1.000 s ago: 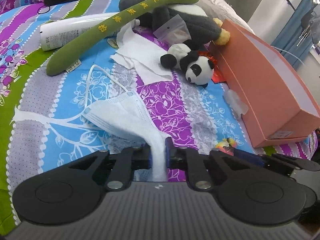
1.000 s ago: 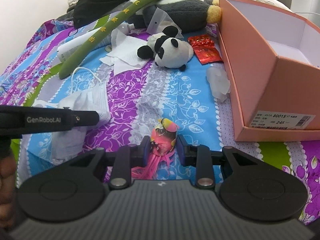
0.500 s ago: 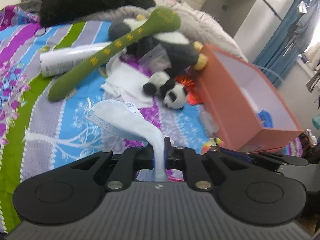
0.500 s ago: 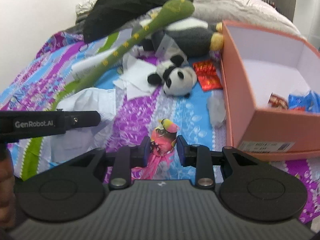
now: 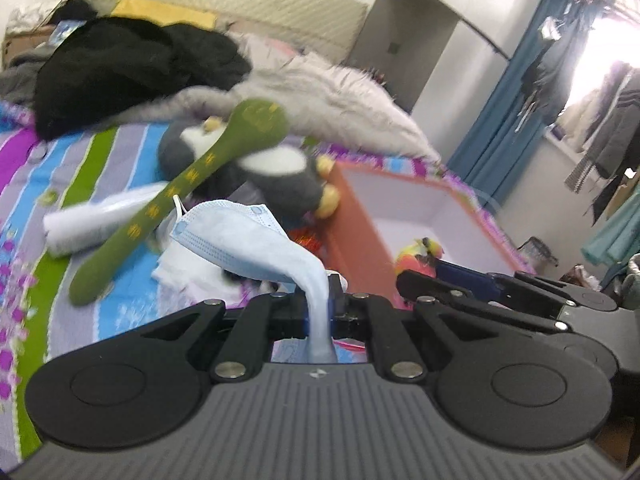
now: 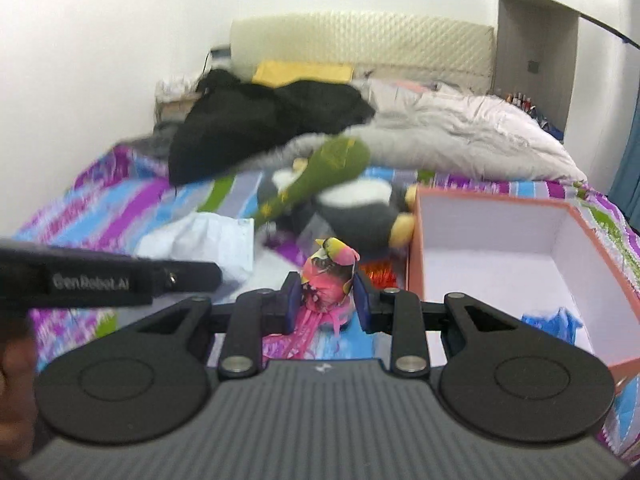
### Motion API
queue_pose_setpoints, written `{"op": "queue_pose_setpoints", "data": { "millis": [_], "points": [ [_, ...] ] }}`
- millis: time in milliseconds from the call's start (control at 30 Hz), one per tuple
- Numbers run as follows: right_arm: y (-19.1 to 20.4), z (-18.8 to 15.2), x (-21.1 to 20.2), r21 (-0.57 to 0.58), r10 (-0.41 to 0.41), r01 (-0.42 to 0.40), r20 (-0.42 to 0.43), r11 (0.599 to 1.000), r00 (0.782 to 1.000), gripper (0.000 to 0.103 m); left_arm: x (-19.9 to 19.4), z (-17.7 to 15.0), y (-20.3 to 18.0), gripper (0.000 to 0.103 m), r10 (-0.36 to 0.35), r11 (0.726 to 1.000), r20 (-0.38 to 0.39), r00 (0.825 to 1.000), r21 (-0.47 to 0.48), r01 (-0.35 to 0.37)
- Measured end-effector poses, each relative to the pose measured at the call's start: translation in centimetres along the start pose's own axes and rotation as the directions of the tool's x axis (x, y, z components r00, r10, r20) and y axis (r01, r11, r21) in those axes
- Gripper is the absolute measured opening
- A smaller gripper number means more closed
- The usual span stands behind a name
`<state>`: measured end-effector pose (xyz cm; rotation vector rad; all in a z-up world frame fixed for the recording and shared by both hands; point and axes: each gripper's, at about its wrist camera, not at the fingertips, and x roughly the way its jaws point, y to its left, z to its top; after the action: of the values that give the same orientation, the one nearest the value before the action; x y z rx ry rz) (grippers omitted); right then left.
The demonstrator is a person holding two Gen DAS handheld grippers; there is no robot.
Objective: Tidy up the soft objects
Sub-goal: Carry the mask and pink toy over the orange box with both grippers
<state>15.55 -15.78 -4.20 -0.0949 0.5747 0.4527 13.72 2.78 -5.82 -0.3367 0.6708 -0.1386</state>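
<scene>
Bright striped floral bedding covers the bed, with a padded headboard behind and blue curtains at the window side. Over it, the left gripper has its jaws pressed together on a light blue face mask, which arches up and away from the pinch, clear of the bedding. The right gripper pinches a small pink plush toy (multicoloured, with pink streamers hanging below), held just beside the open orange box; blue items lie in the box's near corner. Farther back, a long green plush stick leans across a large grey-and-white stuffed animal. A black garment and a grey furry blanket are heaped near the headboard.
</scene>
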Motion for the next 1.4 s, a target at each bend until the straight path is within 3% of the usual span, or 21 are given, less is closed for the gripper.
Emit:
{"op": "queue_pose_setpoints", "data": {
  "millis": [200,333,467,667,900,1033,1200,1400],
  "points": [
    [-2.4,3.5,-2.0,0.014,-0.035,0.034,0.106,0.999,0.994,0.032,-0.6,3.7,-3.4,0.009,-0.067,0.995,0.067,0.996,0.079,0.061],
    [-4.9,5.6,-2.9,0.026,-0.109,0.106,0.163,0.994,0.981,0.032,0.1,6.4,-6.0,0.009,-0.134,0.985,0.088,0.987,0.125,0.123],
    [-7.9,7.5,-3.5,0.040,-0.173,0.168,0.176,0.985,0.969,0.032,1.4,8.7,-9.2,0.009,-0.213,0.966,0.095,0.972,0.168,0.196],
    [-12.7,9.1,-4.4,0.090,-0.230,0.220,0.127,0.971,0.965,0.032,2.7,11.0,-15.2,0.009,-0.300,0.936,0.120,0.946,0.231,0.267],
    [-18.8,7.4,-3.2,0.169,-0.255,0.256,-0.028,0.952,0.967,0.032,6.2,12.0,-20.2,0.009,-0.333,0.902,0.023,0.943,0.299,0.311],
    [-21.5,5.3,-1.2,0.196,-0.245,0.266,-0.126,0.944,0.961,0.032,10.4,11.3,-21.6,0.009,-0.338,0.892,-0.087,0.937,0.286,0.349],
    [-23.9,2.4,2.0,0.225,-0.216,0.267,-0.226,0.937,0.950,0.032,16.4,9.8,-21.7,0.009,-0.309,0.895,-0.200,0.930,0.270,0.356],
    [-25.8,-1.6,6.4,0.239,-0.173,0.255,-0.316,0.937,0.933,0.032,24.4,7.8,-20.8,0.010,-0.239,0.918,-0.340,0.910,0.226,0.325]
  ]
}}
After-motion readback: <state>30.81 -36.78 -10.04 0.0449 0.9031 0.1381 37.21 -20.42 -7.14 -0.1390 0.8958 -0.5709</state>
